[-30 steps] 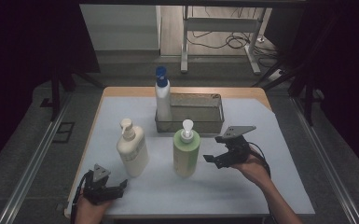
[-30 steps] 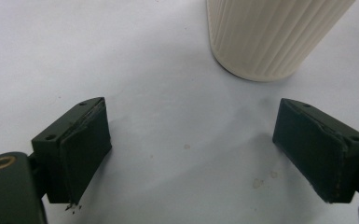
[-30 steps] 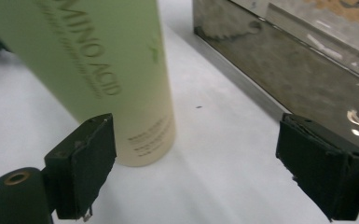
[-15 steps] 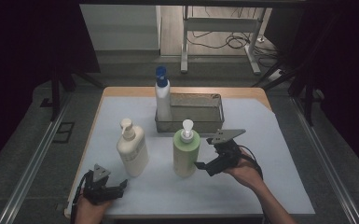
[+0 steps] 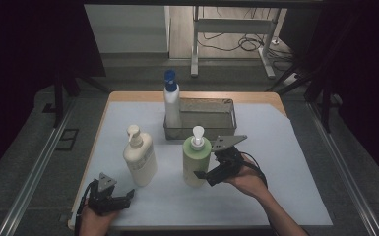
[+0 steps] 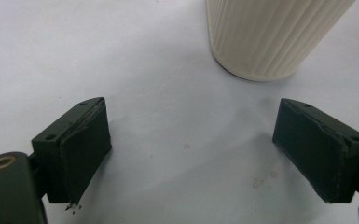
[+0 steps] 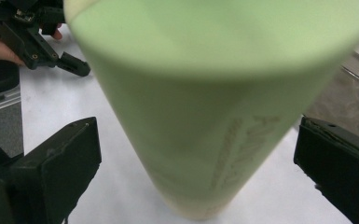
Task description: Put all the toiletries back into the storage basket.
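The right gripper [image 5: 207, 173] sits low beside the green pump bottle [image 5: 196, 160], its jaws spread wide on either side of the bottle's lower body. In the right gripper view the bottle [image 7: 214, 107] stands between the two black jaws with a gap of white table cover showing on each side, so the pads do not press on it. The jaws have just been opening, with the bottle between them.

The green bottle stands upright near the middle of the table [image 5: 295, 162], just in front of the metal wire basket [image 5: 216, 114], and has a white pump head. Faint raised lettering runs up its side in the right gripper view, but it is too blurred to read.

The left gripper [image 5: 109, 199] rests at the near left edge of the table, its jaws wide apart with nothing between them. In the left gripper view the ribbed base of the cream pump bottle [image 6: 272, 35] stands a little ahead of it, apart from the jaws. From above, that cream bottle [image 5: 140, 157] stands upright left of the green one; no label writing on it can be read.

A white spray bottle with a blue cap [image 5: 172, 101] stands upright at the basket's left end.
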Tool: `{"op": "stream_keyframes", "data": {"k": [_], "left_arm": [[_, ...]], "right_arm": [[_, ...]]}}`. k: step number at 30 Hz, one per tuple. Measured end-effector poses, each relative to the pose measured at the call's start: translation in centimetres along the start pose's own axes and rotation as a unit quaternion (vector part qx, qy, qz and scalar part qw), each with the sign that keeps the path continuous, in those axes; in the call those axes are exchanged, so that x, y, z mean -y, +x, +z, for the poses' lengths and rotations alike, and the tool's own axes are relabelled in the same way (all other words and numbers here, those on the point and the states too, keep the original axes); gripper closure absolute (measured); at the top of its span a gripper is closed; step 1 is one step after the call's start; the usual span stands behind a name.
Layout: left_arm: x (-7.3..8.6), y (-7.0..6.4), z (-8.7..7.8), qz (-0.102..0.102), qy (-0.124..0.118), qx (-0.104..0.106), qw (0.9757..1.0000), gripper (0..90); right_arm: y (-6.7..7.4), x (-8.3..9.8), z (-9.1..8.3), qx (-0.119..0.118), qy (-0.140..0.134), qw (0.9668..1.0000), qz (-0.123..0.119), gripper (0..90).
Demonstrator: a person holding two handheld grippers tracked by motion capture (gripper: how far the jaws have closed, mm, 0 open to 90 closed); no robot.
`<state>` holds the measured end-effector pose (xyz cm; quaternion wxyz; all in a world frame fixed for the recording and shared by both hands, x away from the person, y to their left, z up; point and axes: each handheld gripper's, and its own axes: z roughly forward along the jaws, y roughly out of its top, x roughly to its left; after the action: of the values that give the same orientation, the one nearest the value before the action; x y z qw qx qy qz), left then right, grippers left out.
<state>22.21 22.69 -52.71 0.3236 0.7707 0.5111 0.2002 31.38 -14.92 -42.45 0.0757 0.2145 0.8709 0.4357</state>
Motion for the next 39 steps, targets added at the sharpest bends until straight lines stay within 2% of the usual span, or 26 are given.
{"op": "stream_keyframes", "data": {"k": [6, 20, 26, 32, 39], "left_arm": [[0.0, 0.0, 0.0, 0.0, 0.0, 0.0, 1.0, 10.7], [0.0, 0.0, 0.0, 0.0, 0.0, 0.0, 1.0, 10.7], [0.0, 0.0, 0.0, 0.0, 0.0, 0.0, 1.0, 10.7], [0.0, 0.0, 0.0, 0.0, 0.0, 0.0, 1.0, 10.7], [0.0, 0.0, 0.0, 0.0, 0.0, 0.0, 1.0, 10.7]], "right_arm": [[-0.1, -0.4, 0.8, 0.001, -0.005, 1.0, 0.003, 2.9], [0.2, -0.7, 2.0, 0.019, -0.004, 0.9996, -0.02, 11.5], [0.3, -0.7, 1.9, 0.023, -0.004, 0.9996, -0.018, 12.4], [0.5, -1.0, 1.8, 0.027, 0.008, 0.9995, -0.017, 12.8], [0.2, -1.3, 1.6, 0.033, 0.013, 0.9994, -0.005, 12.9]]}}
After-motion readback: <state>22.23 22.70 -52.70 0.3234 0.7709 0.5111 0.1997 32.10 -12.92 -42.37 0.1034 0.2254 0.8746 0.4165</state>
